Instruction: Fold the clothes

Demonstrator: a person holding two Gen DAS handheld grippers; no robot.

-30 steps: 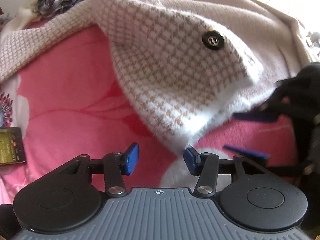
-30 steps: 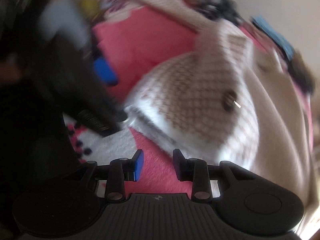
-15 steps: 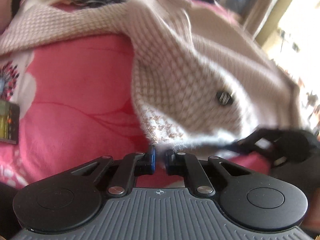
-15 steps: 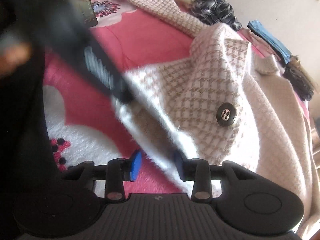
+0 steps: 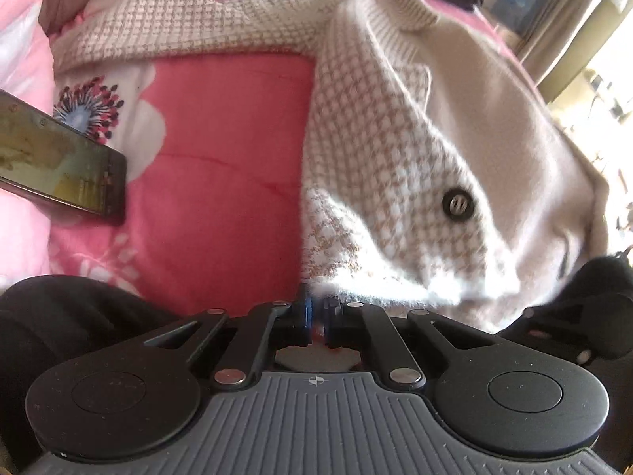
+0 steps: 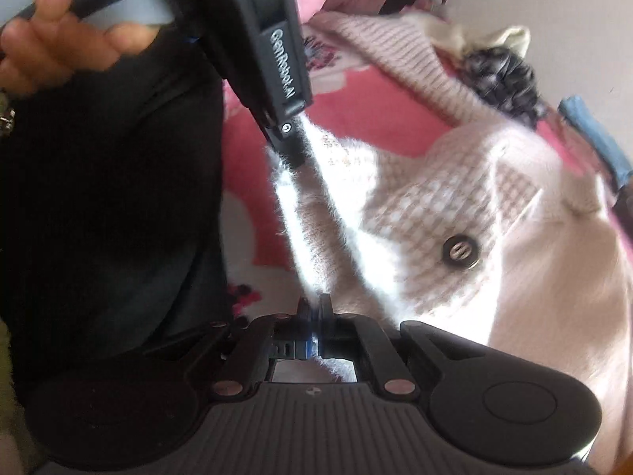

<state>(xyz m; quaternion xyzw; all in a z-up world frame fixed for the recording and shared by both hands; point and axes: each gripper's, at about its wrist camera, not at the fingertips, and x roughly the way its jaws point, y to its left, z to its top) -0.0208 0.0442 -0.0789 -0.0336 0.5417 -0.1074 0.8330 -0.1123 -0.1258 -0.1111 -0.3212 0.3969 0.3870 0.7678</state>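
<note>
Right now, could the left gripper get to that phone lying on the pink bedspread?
Probably not yet: the left gripper is shut on the cardigan hem. The phone lies uncovered on the bedspread, so the way looks free once it lets go.

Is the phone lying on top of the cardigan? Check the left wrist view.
No, the phone lies on the pink bedcover, apart from the cardigan.

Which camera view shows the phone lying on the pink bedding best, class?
The left wrist view: the phone lies at its left edge on the pink bedding, screen visible though cropped. The right wrist view does not show it.
</note>
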